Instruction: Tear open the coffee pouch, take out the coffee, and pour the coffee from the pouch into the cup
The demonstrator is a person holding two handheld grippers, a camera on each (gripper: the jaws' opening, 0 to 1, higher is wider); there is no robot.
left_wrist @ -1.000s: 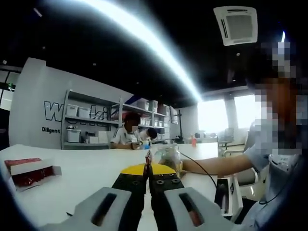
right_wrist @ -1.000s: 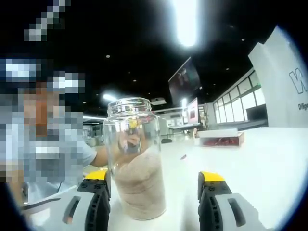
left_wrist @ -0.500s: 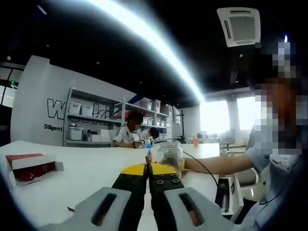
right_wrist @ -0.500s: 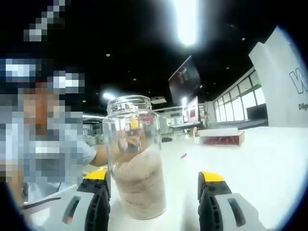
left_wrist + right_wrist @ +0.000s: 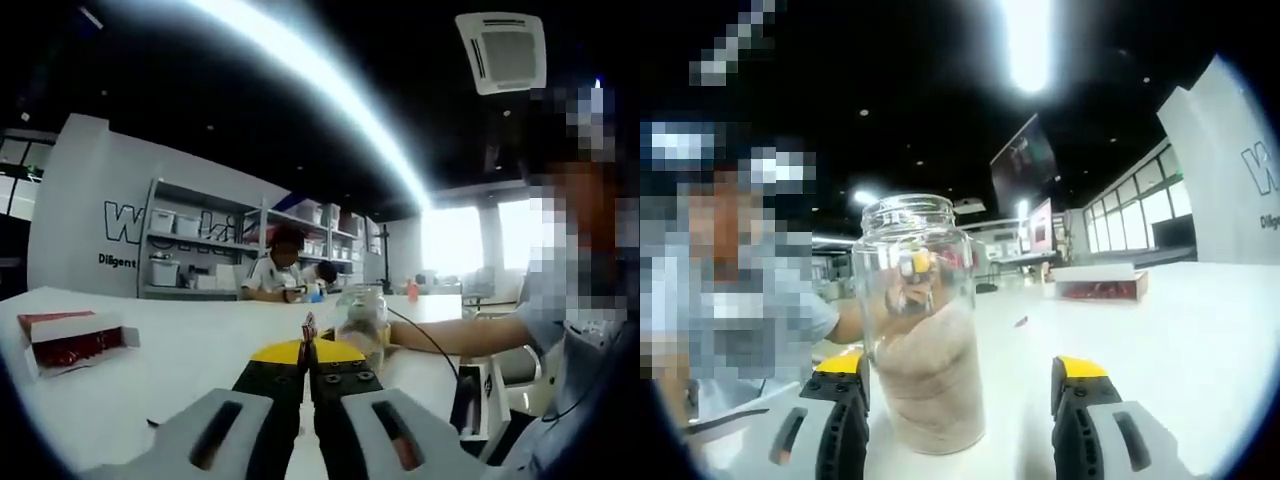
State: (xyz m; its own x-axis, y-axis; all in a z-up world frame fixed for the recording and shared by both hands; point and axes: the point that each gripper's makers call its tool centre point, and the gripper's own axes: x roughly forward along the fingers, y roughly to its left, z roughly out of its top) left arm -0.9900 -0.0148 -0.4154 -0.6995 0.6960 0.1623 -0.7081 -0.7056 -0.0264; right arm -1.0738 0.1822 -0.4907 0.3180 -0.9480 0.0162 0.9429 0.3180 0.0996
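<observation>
Since the glass jar [image 5: 922, 325] standing between my right gripper [image 5: 960, 420] jaws already holds pale powder to about half, I judge the pouring largely done. Those jaws stand wide, apart from the glass. My left gripper [image 5: 307, 352] is pinched narrow on a small torn scrap [image 5: 309, 326], perhaps pouch; discarding it remains. Farther off, a red box [image 5: 72, 338] lies on the white table [image 5: 180, 350]

Clear glass jar [image 5: 923, 330] upright on white tabletop [image 5: 1200, 340], lid off. Roughly half full of pale brown powder. Small red pouch scrap [image 5: 309, 327] pinched upright.
</observation>
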